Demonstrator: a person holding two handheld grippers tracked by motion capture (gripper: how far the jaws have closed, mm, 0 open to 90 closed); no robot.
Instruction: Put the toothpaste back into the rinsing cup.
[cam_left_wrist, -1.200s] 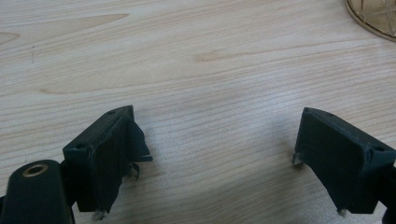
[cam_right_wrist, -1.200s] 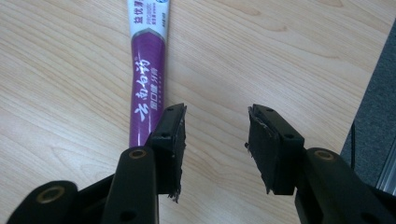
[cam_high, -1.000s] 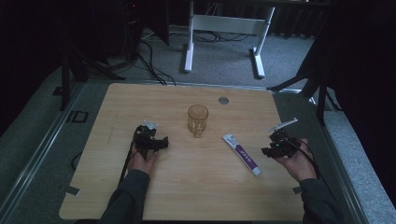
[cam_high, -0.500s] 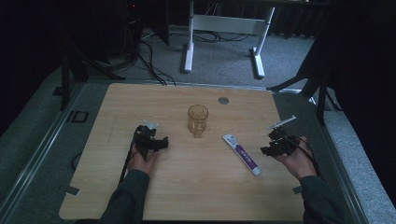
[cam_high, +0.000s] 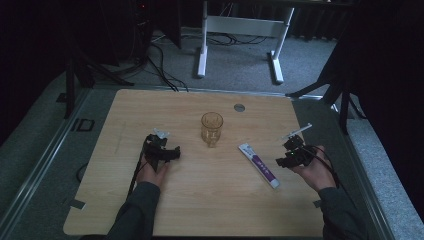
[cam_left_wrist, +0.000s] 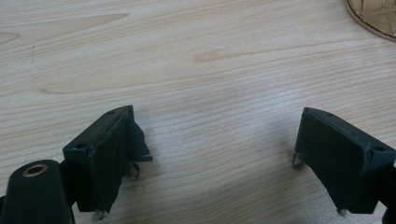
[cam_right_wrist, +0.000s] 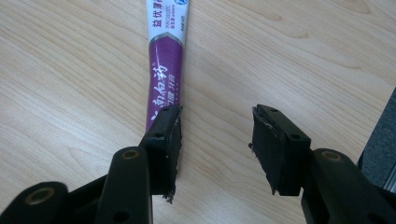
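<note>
A purple-and-white toothpaste tube (cam_high: 260, 164) lies flat on the wooden table (cam_high: 200, 210), right of centre. Behind it and to its left, mid-table, stands an amber glass cup (cam_high: 212, 128). My right gripper (cam_high: 289, 154) rests on the table just right of the tube. Its jaws have just been opening and hold nothing. In the right gripper view (cam_right_wrist: 215, 116) the tube (cam_right_wrist: 164, 60) runs up from beside the left jaw. My left gripper (cam_high: 165, 149) rests left of the cup, open over bare wood (cam_left_wrist: 217, 121), and the cup's base (cam_left_wrist: 373, 16) sits at the top right corner of that view.
A small grey round cap (cam_high: 239, 107) sits in the tabletop behind the cup. Metal rails (cam_high: 45, 165) border the table. On the carpet beyond it stand a white desk frame (cam_high: 202, 45) and loose cables (cam_high: 160, 60).
</note>
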